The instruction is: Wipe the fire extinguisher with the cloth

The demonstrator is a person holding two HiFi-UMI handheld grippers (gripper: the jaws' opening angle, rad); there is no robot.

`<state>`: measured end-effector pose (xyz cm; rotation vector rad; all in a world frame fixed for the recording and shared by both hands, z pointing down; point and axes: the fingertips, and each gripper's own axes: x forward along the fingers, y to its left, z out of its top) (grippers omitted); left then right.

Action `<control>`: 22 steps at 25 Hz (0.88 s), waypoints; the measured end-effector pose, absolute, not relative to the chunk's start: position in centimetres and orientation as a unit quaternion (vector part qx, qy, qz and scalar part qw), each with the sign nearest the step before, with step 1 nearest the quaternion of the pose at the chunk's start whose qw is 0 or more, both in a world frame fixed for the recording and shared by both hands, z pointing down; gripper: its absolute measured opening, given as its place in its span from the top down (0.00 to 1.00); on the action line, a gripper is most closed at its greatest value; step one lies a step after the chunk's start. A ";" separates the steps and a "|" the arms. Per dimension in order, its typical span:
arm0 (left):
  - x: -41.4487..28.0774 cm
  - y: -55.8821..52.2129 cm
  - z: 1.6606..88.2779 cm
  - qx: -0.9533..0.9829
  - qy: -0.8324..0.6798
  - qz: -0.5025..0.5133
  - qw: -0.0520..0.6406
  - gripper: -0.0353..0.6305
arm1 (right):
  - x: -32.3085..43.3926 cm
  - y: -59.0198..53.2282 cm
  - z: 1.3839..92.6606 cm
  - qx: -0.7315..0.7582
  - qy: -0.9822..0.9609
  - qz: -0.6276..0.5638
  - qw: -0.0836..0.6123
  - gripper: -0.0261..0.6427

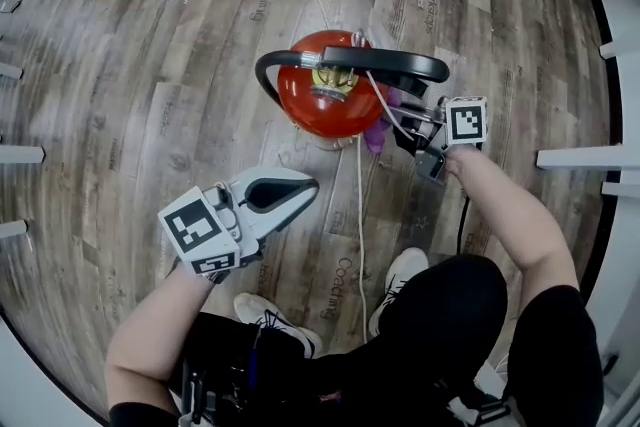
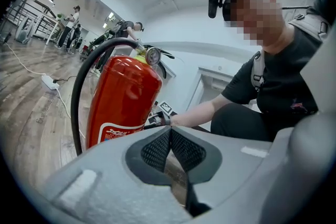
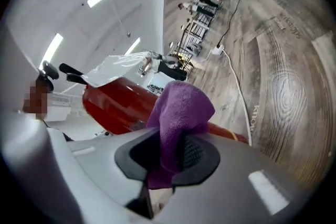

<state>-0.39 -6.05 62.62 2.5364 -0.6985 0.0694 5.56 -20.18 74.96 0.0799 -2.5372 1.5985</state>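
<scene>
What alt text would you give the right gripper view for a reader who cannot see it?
The right gripper is shut on a bunched purple cloth, with the red fire extinguisher close behind it. Wood-plank floor crossed by a white cable fills the right side.

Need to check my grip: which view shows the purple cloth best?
The right gripper view: the cloth sits large, pinched in the right tool. The head view shows only a purple sliver beside the fire extinguisher; the left gripper view shows none.

Head looks down; gripper views face extinguisher.
</scene>
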 end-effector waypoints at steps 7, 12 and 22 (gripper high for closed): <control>1.0 -5.8 61.9 0.937 -0.238 0.013 0.254 0.94 | 6.8 -14.5 65.4 -0.006 -0.857 0.515 -0.002 0.87; 0.8 -6.8 59.3 0.924 -0.251 -0.052 0.285 0.72 | 6.2 -11.6 59.2 -0.055 -0.884 0.465 0.017 0.87; 1.2 -7.5 53.2 0.903 -0.219 -0.178 0.323 0.49 | 2.6 -6.5 53.9 -0.123 -0.932 0.322 0.110 0.87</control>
